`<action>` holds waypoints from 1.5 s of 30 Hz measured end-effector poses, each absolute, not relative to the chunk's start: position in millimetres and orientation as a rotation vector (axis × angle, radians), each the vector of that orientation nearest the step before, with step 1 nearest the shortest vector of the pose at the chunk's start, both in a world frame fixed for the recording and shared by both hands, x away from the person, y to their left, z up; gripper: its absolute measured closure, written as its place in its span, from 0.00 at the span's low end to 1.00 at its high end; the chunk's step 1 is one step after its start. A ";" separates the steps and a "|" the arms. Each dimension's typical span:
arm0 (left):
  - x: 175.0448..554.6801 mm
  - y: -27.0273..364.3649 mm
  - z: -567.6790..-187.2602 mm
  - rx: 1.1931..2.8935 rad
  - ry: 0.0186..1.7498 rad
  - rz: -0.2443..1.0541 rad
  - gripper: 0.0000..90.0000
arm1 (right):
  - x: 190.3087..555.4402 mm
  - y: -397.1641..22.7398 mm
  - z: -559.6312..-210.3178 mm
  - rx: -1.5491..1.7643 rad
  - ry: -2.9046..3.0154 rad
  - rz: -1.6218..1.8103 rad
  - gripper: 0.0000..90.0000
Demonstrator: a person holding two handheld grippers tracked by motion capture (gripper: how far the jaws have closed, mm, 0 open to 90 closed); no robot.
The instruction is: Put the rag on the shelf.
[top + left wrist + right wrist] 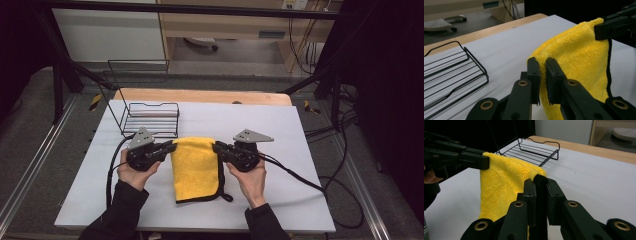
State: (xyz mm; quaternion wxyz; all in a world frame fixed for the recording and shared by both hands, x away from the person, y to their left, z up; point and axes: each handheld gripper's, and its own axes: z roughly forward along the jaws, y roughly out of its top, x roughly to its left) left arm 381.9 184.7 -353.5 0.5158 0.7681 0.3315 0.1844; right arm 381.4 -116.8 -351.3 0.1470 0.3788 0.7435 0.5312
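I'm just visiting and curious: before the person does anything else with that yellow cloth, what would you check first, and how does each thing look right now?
1. Left gripper clamped on a top corner of the yellow cloth: ok.
2. Right gripper clamped on the other top corner, at the black edging: ok.
3. Top edge held about level between the two grippers: ok.
4. Lower end of the cloth off the white table: not ok, it lies on the surface.
5. Wire rack apart from the cloth: ok, it stands behind it.
6. Firmness of each grip: cannot tell.
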 end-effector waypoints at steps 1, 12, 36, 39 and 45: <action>381.2 184.9 -352.3 1.838 0.792 0.448 0.92 | 380.8 -117.0 -349.7 1.082 2.136 1.531 0.89; 375.3 190.6 -337.6 1.775 0.762 0.491 0.92 | 373.3 -114.2 -332.5 1.006 2.071 1.566 0.89; 370.8 200.4 -311.0 1.657 0.710 0.587 0.92 | 369.2 -104.4 -304.8 0.890 1.948 1.638 0.90; 370.9 202.4 -308.0 1.634 0.703 0.596 0.92 | 368.7 -103.2 -300.6 0.876 1.931 1.648 0.90; 370.9 207.8 -300.2 1.602 0.693 0.626 0.92 | 369.1 -97.9 -293.0 0.850 1.892 1.671 0.90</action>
